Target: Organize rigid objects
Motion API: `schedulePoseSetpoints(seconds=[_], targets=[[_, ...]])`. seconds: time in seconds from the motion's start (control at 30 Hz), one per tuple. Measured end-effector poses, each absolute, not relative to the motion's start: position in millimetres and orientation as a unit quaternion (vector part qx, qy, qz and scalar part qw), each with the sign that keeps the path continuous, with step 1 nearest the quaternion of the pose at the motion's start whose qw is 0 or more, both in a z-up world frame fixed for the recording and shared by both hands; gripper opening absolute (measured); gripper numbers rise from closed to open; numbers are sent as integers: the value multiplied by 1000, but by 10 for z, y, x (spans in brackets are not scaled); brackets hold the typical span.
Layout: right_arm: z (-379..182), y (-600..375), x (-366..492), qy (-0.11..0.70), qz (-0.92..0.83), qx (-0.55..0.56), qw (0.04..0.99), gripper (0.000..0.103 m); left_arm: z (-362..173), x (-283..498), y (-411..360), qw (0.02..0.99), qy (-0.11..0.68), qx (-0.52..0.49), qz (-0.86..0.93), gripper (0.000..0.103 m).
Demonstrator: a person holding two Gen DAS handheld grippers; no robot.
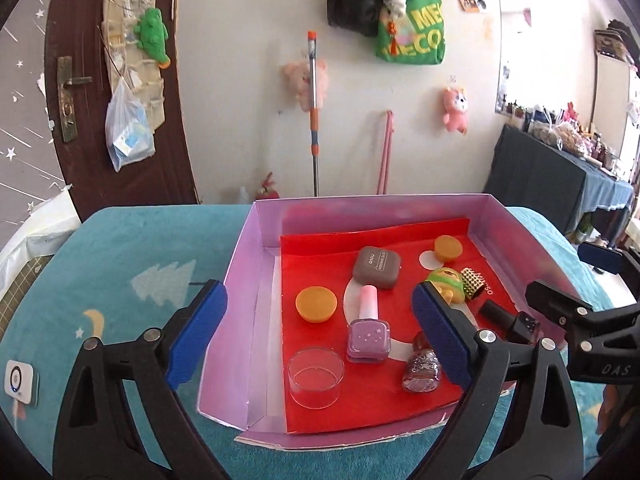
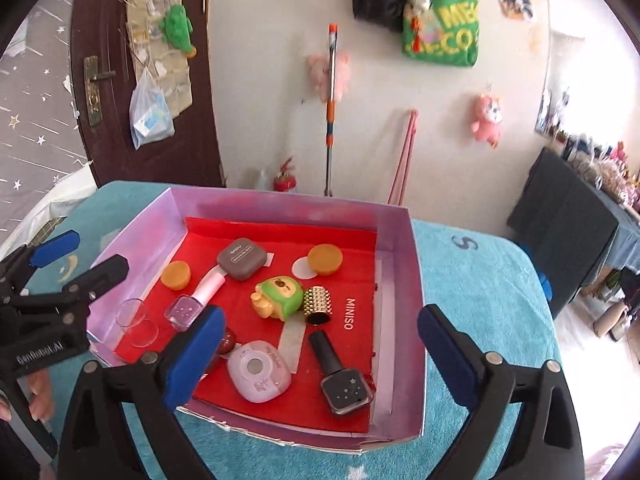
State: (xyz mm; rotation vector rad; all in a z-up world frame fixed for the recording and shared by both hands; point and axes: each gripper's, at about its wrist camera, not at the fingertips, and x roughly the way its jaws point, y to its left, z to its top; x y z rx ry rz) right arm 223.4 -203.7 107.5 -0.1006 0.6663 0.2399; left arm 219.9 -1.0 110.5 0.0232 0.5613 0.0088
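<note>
A pink box with a red liner sits on the teal table. Inside lie a pink nail polish bottle, a black nail polish bottle, a glitter bottle, a brown case, two orange lids, a clear cup, a green and yellow toy, a gold studded cylinder and a pink round case. My left gripper is open and empty above the box's front. My right gripper is open and empty above the box's near right part.
The teal tablecloth surrounds the box. A small white device lies at the table's left edge. A brown door, a mop and hanging bags stand against the far wall. A dark cluttered table is at right.
</note>
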Motion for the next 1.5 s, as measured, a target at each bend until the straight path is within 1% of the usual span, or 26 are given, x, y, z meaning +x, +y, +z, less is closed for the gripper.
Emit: schedulePoseSetpoints(seconds=[0.03,0.2,0.43,0.5,0.8,1.5], targets=[[1043,-2050,2201,316,112,-49,941,103,1076,2188,-23,962,273,11,1,95],[891,-2089,2089,275,100,-40,955,103,965,2173,-109,966,258,19,-9,95],[742,-2085,2077,259,94,-39,960,103,740,2225,-186,960,277,34,-15,95],[707,-2072,2096,262,101,-36,959,103,712,2238,-202,957,287,37,-20,95],[606,-2068,2148,280,101,-31,954,103,693,2215,-146,958,285,27,-13,95],[593,-2038,2133,279,91,-44,955,103,691,2254,-81,956,291,19,-5,95]])
